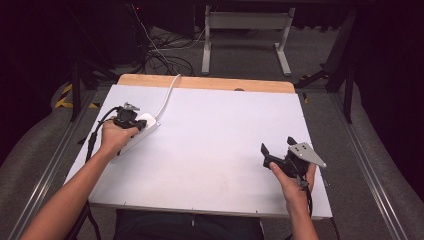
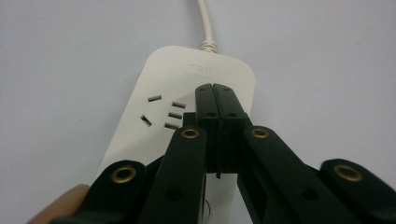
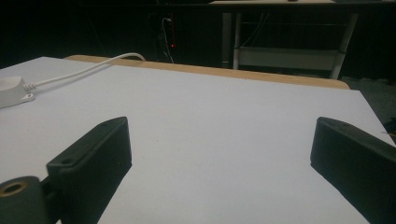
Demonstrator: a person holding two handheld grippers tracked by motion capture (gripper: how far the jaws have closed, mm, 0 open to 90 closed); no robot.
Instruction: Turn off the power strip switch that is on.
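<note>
A white power strip (image 1: 146,125) lies at the left of the white table (image 1: 215,150), its white cable (image 1: 167,95) running off the far edge. My left gripper (image 1: 129,116) is held over the strip's near end. In the left gripper view its jaws (image 2: 215,93) are pressed together, shut with nothing between them, just above the strip (image 2: 159,79) and right of a socket's slots (image 2: 164,112). My right gripper (image 1: 278,146) rests at the right of the table, open and empty. Its two jaws (image 3: 219,144) stand wide apart over bare table, with the strip's end (image 3: 11,91) far off to the left.
A wooden strip (image 1: 205,82) edges the far side of the table. Beyond it on the floor stand a white table frame (image 1: 245,30) and tangled cables (image 1: 165,57). Metal rails (image 1: 367,165) run along both sides.
</note>
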